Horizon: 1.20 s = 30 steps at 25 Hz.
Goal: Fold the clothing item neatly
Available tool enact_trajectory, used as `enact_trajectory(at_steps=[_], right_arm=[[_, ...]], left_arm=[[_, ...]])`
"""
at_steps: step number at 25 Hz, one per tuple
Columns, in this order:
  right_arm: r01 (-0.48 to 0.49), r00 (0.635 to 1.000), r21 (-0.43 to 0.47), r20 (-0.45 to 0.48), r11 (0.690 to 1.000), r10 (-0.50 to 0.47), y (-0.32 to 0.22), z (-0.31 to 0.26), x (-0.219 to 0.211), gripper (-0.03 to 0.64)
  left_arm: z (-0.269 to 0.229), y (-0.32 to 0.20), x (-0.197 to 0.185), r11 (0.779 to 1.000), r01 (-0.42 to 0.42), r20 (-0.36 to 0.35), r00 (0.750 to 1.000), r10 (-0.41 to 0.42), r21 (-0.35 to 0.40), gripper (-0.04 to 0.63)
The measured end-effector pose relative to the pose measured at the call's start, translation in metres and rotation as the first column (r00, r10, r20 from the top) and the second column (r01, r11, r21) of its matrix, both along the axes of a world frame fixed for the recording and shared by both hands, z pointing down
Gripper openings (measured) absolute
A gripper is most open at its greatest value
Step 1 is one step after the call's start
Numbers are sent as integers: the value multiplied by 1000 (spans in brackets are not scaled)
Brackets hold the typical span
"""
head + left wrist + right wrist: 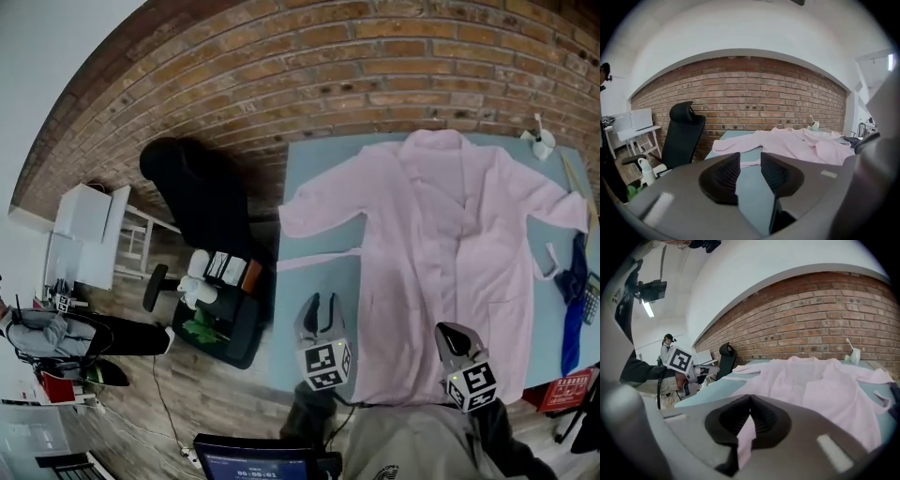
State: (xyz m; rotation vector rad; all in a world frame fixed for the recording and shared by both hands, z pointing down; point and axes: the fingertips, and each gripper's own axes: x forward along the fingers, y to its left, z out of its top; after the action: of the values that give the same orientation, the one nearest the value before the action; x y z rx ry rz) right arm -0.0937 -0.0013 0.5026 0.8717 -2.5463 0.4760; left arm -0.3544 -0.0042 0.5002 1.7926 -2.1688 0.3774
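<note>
A pale pink robe [441, 244] lies spread flat, front up, on the light blue table [323, 281], with its sleeves out to both sides and a loose belt [319, 257] trailing left. My left gripper [322, 309] hovers over bare table just left of the robe's lower hem. Its jaws stand a little apart, and only table shows between them [750, 157]. My right gripper [450, 331] is over the hem near the front edge, shut [750, 397]. The robe [811, 385] lies flat ahead of it, and pink shows under its fingers. I see no cloth lifted.
A black office chair [202, 192] and a black bin of items [220, 314] stand left of the table. A white cup [542, 142] sits at the far right corner. A blue cloth [570, 300] lies at the right edge. A white desk [89, 234] is further left.
</note>
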Motion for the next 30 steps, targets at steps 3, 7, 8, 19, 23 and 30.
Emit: enact_trajectory(at_steps=[3, 7, 8, 19, 23, 30], right_arm=[[39, 999, 9, 33, 999, -39, -16, -12, -51, 3], [71, 997, 69, 24, 995, -73, -43, -23, -98, 3], [70, 997, 80, 15, 994, -72, -49, -24, -105, 2], [-12, 995, -39, -103, 999, 8, -64, 22, -113, 3], [-41, 994, -57, -108, 998, 35, -63, 28, -103, 2], [-93, 992, -72, -93, 993, 86, -58, 29, -73, 3]], left_arm=[[7, -32, -34, 999, -34, 7, 999, 35, -29, 207], [14, -78, -82, 994, -81, 67, 994, 86, -71, 225], [16, -92, -93, 992, -96, 99, 990, 105, -88, 225], [109, -202, -149, 914, -209, 185, 940, 285, -348, 298], [113, -208, -163, 942, -154, 95, 977, 189, -297, 229], [107, -208, -148, 932, -237, 33, 966, 256, -275, 71]])
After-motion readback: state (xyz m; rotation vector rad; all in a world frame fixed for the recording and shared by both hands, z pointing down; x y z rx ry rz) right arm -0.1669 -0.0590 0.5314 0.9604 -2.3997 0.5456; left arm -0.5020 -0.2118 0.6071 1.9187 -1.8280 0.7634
